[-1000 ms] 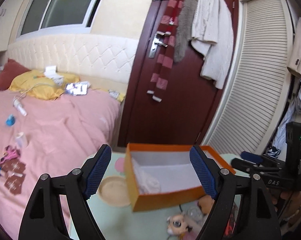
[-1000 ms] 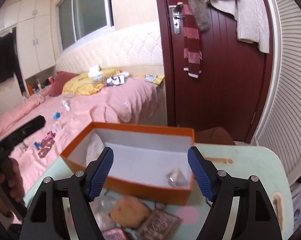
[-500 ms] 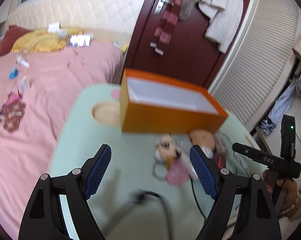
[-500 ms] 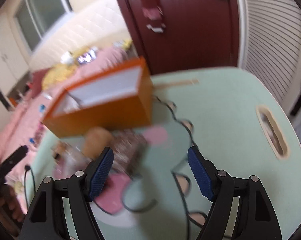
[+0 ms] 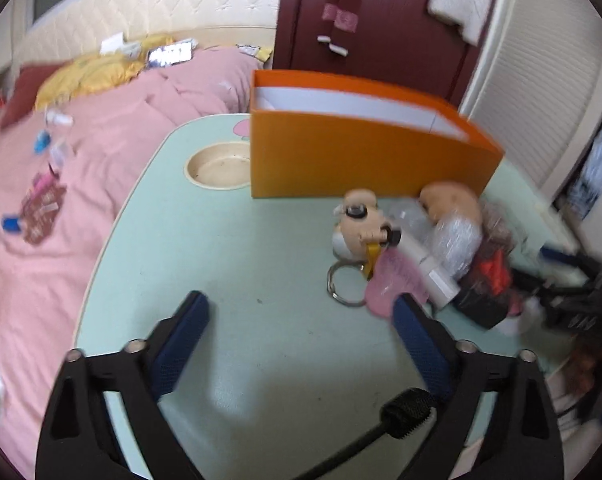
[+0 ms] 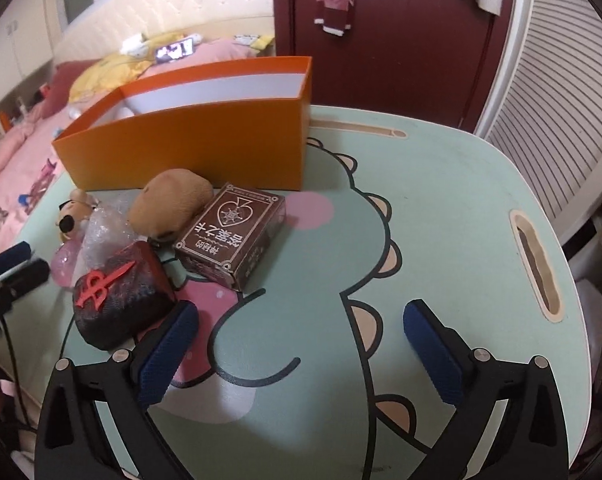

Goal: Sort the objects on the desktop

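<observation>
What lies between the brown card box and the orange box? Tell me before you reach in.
In the right wrist view, a tan plush toy lies between the brown card box and the orange box; toward the box's right end, only bare table.

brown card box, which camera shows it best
The right wrist view: the brown card box lies whole and sharp in front of the orange box, its printed top readable. In the left wrist view it is hidden behind the blurred pile of items.

Both wrist views look down over table [image 5: 229,248] from near edge; shared: orange box [image 5: 365,160] [image 6: 189,148], clutter before it.
</observation>
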The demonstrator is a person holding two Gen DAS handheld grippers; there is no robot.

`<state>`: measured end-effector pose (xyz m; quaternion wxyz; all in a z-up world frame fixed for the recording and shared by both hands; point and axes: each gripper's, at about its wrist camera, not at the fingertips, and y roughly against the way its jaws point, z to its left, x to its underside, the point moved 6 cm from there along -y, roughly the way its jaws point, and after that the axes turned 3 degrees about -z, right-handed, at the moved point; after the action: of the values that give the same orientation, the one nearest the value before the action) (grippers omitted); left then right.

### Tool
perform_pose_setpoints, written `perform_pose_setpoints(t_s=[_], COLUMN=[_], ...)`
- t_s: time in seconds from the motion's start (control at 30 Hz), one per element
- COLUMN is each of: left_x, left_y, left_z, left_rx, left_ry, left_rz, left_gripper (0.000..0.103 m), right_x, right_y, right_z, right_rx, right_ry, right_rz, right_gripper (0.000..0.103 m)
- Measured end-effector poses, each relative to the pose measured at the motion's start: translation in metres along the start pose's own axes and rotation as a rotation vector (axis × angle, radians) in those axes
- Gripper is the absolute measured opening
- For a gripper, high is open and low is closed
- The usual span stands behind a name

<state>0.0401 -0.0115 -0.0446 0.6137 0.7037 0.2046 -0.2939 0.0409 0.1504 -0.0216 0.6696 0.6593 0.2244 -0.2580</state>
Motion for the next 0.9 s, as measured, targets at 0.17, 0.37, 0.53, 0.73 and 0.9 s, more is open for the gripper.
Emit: perform_pose_setpoints(t_s=[0.17,0.37,0.53,0.73,0.9], left_x=[0.001,-0.001,-0.001,-0.002,-0.012], left_y=[-0.001,0.001,-0.001,0.003,0.017], left_z=[-0.006,-0.006,-0.006,-0.005,0.002], left_rx=[-0.023,-0.023,-0.022,0.017,0.1], left_ry=[-0.04,-0.04,-0.039,-0.02,0.053], left_rz=[0.005,0.004,0.004,0.0,-0.065], left_gripper=[0.103,0.103,0.103,0.103,0.09], right_x=[0.003,0.002,0.001,0.001,0.001], right_y=[-0.004,-0.005,-0.005,-0.005,-0.005], right_z=[0.004,0.007,0.009,0.01,0.011], right_rx=[0.009,0.003,0.003,-0.002,-0.007], right_ry=[0.037,0.046,0.048,0.051,0.054], right_rz=[0.0,-0.003,-0.009,-0.01,-0.011], right_gripper=[0.103,0.103,0.103,0.103,0.103])
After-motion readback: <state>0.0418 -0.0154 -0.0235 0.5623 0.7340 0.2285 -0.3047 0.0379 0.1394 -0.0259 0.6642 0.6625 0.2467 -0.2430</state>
